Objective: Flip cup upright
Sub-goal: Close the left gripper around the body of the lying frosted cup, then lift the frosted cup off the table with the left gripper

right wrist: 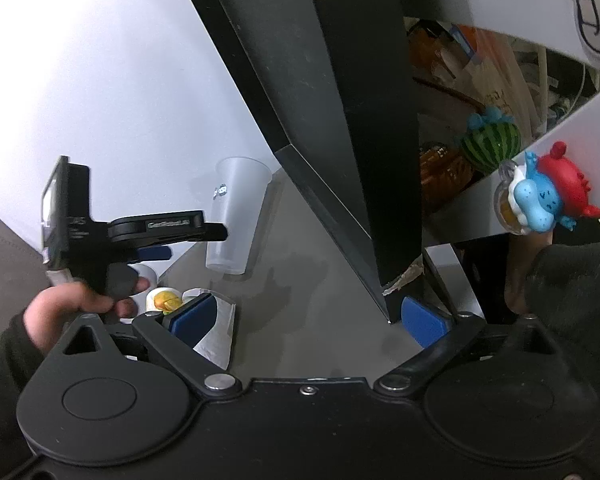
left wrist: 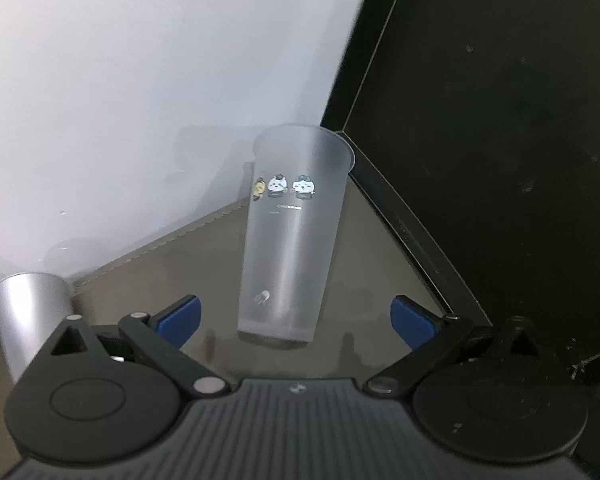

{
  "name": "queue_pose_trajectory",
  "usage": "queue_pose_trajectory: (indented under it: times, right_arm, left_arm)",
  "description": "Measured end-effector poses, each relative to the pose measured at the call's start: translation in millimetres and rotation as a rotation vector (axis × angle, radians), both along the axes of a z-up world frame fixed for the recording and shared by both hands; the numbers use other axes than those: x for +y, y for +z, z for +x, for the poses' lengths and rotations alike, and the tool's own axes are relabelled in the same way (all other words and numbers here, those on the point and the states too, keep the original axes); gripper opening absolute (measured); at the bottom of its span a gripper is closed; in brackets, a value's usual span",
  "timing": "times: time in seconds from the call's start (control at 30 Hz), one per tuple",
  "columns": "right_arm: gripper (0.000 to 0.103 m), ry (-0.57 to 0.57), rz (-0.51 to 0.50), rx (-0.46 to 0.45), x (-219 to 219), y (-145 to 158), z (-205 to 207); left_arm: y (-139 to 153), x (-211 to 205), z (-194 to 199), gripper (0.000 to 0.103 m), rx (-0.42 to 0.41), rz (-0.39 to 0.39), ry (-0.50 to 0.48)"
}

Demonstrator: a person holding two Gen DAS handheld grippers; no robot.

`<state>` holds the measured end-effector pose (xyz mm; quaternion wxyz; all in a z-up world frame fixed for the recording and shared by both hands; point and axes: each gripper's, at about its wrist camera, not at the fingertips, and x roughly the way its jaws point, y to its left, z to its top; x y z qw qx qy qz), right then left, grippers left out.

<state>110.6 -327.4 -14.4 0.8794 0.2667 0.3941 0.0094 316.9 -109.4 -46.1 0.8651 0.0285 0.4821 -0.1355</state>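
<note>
Cup (left wrist: 292,240) upright nr monitor edge (left wrist: 400,220); both claws apart, L claw (left wrist: 296,322) free.

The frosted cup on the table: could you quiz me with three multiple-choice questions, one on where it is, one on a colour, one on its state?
1. The frosted cup stands
A. beside the dark monitor
B. in a sink
C. on a shelf

2. The left gripper has pads coloured
A. red
B. blue
C. green

3. The cup is
A. on its side
B. upside down
C. upright

Answers: 1 A, it stands on the table by the monitor's edge. 2 B, both pads show blue. 3 C, its wide rim faces up.
</note>
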Motion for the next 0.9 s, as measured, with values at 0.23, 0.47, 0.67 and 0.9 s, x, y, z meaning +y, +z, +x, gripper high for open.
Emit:
queue_pose_trajectory:
  times: [0.23, 0.47, 0.67, 0.9]
  right_arm:
    - [0.100, 0.001, 0.019, 0.017, -1.7, -2.9, 2.0]
    - [0.100, -0.015, 0.023, 0.009, -2.0, -2.3, 1.3]
    - [0.099, -0.041, 0.030, 0.006, -4.4, -1.8, -0.9]
    - [0.099, -0.043, 0.035, 0.002, -3.7, 1.2, -4.4]
  left_arm:
    - [-20.4, -9.0, 21.8, 0.099, 0.007, -0.005, -0.001]
    - [-36.4, -12.2, 34.3, 0.093, 0.015, -0.001, 0.004]
    - [-45.0, -8.2, 40.0, 0.062, 0.054, -0.010, 0.016]
    - [-31.4, -3.0, 31.2, 0.062, 0.020, -0.022, 0.039]
